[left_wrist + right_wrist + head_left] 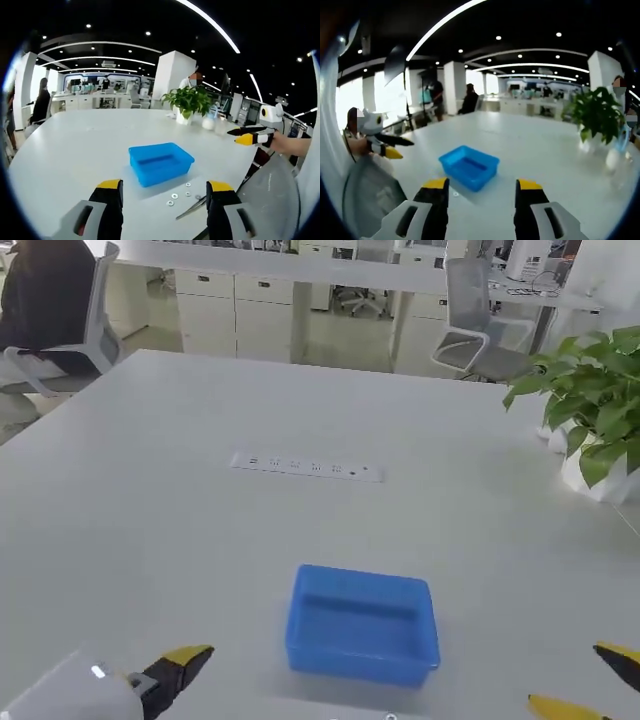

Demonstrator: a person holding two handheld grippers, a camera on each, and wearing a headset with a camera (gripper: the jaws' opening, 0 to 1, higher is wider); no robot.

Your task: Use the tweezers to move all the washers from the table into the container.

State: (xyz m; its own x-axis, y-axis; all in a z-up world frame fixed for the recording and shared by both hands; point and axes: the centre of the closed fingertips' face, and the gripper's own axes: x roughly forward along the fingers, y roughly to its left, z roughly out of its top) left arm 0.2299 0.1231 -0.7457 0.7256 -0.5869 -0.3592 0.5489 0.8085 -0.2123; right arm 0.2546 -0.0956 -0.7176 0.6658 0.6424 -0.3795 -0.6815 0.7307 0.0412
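Left gripper point(165, 187) and right gripper point(481, 183) are both gaping wide, holding nothing. Tweezers point(191, 208) are lying on the table point(75, 150) just ahead of the left one, by its right jaw, long axis slanting away rightward; left looks nearer. Washers point(174, 196) are sitting just past them, near side of the blue container point(160, 162).

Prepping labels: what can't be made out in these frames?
Washers: left gripper view, too small to count reliably.
Tweezers: left gripper view, one end hidden behind a finger of the left gripper.
Right gripper: head view, body cut off by the frame edges.
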